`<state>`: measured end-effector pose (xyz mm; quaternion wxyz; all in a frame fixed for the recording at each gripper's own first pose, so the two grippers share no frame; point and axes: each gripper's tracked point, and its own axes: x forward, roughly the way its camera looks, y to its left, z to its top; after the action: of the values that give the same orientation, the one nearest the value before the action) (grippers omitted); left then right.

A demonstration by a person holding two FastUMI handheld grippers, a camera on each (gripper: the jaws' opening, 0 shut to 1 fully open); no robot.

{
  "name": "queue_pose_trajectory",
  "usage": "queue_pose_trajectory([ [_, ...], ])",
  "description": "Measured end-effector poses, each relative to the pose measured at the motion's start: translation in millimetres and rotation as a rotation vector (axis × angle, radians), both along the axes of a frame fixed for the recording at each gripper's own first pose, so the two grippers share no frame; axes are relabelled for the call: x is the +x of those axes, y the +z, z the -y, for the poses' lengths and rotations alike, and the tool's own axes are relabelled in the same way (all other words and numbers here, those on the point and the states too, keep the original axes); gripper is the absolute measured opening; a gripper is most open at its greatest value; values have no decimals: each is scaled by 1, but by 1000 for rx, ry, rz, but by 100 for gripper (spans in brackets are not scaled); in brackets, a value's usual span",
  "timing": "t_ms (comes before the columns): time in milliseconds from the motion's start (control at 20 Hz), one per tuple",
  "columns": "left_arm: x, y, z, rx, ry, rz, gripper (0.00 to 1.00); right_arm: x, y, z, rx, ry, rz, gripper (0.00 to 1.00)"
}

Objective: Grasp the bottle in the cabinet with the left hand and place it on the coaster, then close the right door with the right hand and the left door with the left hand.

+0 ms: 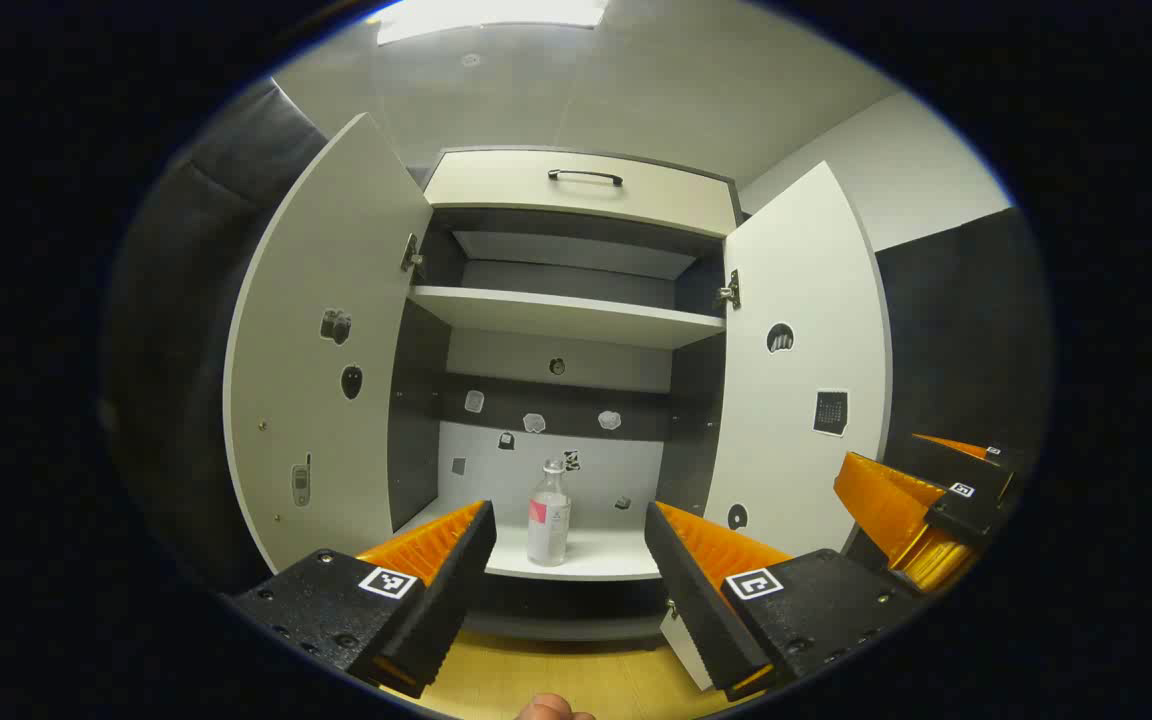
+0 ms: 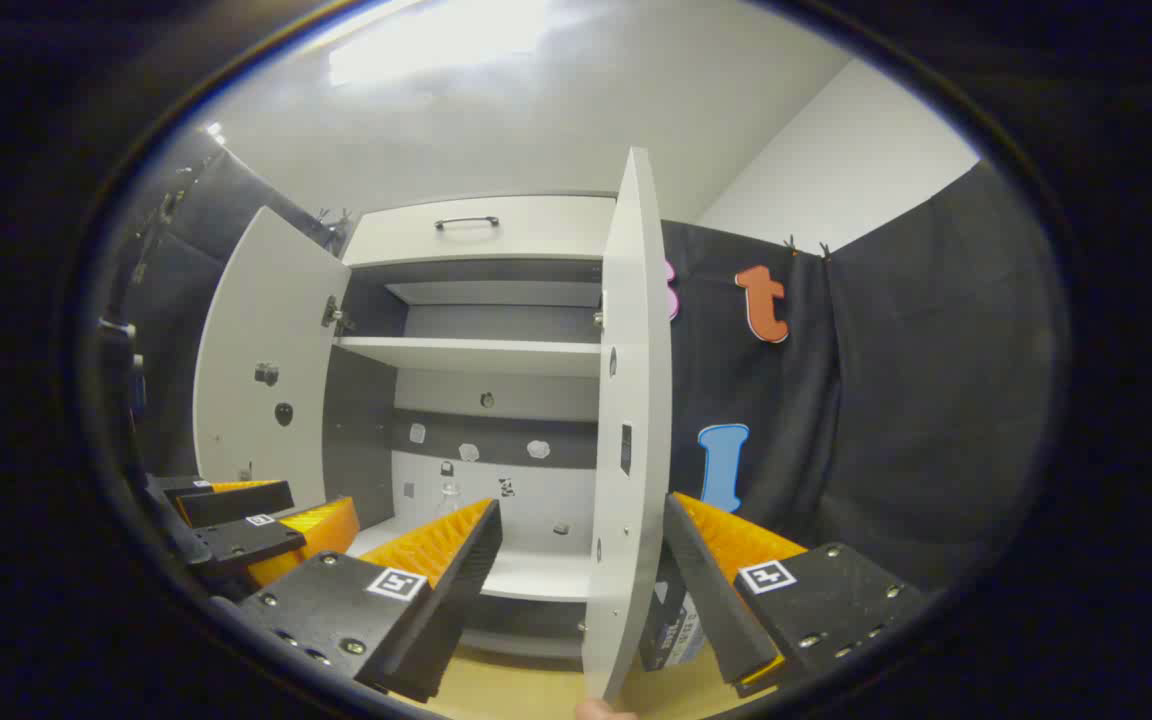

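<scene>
A clear bottle (image 1: 548,512) with a pink label stands upright on the cabinet's lower shelf (image 1: 596,560). My left gripper (image 1: 568,590) is open in front of the cabinet, short of the bottle, which shows in the gap between its fingers. The left door (image 1: 321,350) and right door (image 1: 801,360) both stand wide open. My right gripper (image 2: 581,600) is open, and the right door (image 2: 631,420) appears edge-on between its fingers; I cannot tell if it touches. The bottle (image 2: 449,493) is partly hidden behind a finger. The right gripper (image 1: 921,510) hangs beside the right door.
An upper shelf (image 1: 566,315) and a drawer with a dark handle (image 1: 586,177) sit above the bottle. A wooden tabletop (image 1: 536,680) lies below the cabinet. A dark box (image 2: 671,625) stands behind the right door's lower edge. The left gripper (image 2: 246,530) is at the left.
</scene>
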<state>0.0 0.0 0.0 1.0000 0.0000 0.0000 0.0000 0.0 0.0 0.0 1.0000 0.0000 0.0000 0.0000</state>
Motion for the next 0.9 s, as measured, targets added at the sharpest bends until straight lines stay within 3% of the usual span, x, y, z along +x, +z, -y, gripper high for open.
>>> queue_pose_trajectory([
  [100, 0, -1, -3, -6, 5, -6, 96, -1, -2, -2, 4, 0, -4, 98],
  [150, 0, -1, -4, -8, 7, -10, 96, -2, -1, -2, 1, 0, -7, 94],
  [350, -1, -6, -6, -12, 9, -26, 96, -6, 1, 0, 2, -10, -6, 94],
  [400, -2, -9, -6, -11, 10, -31, 96, -7, 0, 0, 4, -12, -5, 98],
  [900, 6, -29, -6, 31, 1, -128, 96, -13, -3, 7, -22, -31, -21, 94],
])
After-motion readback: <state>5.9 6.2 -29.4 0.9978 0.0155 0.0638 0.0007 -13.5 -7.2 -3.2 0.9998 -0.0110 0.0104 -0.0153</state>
